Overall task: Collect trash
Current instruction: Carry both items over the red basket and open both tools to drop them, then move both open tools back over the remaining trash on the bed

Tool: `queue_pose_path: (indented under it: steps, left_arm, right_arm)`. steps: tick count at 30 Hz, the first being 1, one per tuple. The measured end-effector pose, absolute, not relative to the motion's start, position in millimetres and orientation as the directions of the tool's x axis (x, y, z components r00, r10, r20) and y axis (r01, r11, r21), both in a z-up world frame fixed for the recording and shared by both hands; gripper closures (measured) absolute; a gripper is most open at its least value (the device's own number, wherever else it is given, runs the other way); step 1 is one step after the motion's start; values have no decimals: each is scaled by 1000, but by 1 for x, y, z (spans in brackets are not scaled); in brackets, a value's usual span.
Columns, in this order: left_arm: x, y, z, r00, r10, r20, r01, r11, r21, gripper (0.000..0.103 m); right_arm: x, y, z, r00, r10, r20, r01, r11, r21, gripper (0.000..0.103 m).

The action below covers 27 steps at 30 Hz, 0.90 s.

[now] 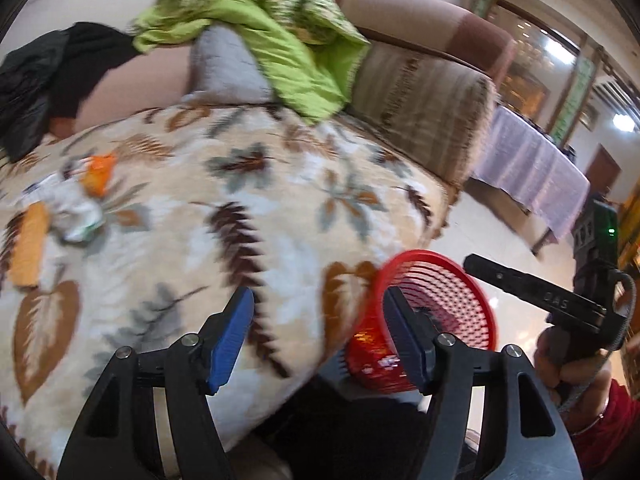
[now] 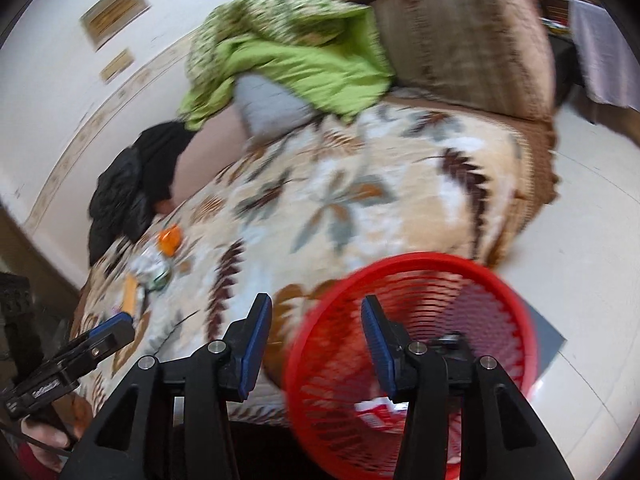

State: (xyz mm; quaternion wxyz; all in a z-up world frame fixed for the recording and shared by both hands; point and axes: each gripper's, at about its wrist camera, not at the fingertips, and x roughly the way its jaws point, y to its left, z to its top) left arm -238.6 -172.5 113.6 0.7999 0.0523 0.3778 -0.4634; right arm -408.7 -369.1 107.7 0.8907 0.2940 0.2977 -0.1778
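Note:
A red mesh basket [image 2: 412,320] stands on the floor against the sofa's front, with a red and white wrapper [image 2: 376,410] inside; it also shows in the left wrist view [image 1: 440,300]. Trash lies on the leaf-patterned sofa cover: an orange wrapper [image 1: 98,174], crumpled white paper [image 1: 76,212] and a flat orange packet [image 1: 30,244]; the same pile shows in the right wrist view [image 2: 154,266]. My left gripper [image 1: 320,340] is open and empty over the sofa's front edge. My right gripper [image 2: 316,344] is open and empty above the basket's rim.
A green blanket [image 1: 272,36] and a grey pillow [image 1: 228,66] lie at the sofa's back, black clothes [image 1: 48,76] at its left. A padded armrest [image 1: 424,108] stands at the right. A covered table [image 1: 528,168] stands beyond on the pale tiled floor [image 2: 580,240].

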Motion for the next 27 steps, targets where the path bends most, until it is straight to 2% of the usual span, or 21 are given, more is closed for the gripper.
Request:
queue_pose_path:
  steps: [11,17,22,27]
  left_arm:
    - [-159,-58,100,474,-611,-634,577,759,-301,37]
    - [-116,9,90,600,-485,-636,417,868,-269,37]
    - [-83,50,74,616,-436,-656,291,900,-324,37]
    - [-66,55,65,619,-413,-668,265,910,-318,37]
  right_arm:
    - [-317,-290,116,766,6,-643,305,877,372,50]
    - [-255,-239,112,742,112,-661,191,910,369,50]
    - [-201,-200,109,732,139,-667,112,941,318,37]
    - [-129,-173,101,719,129,-683,65,966,250,33]
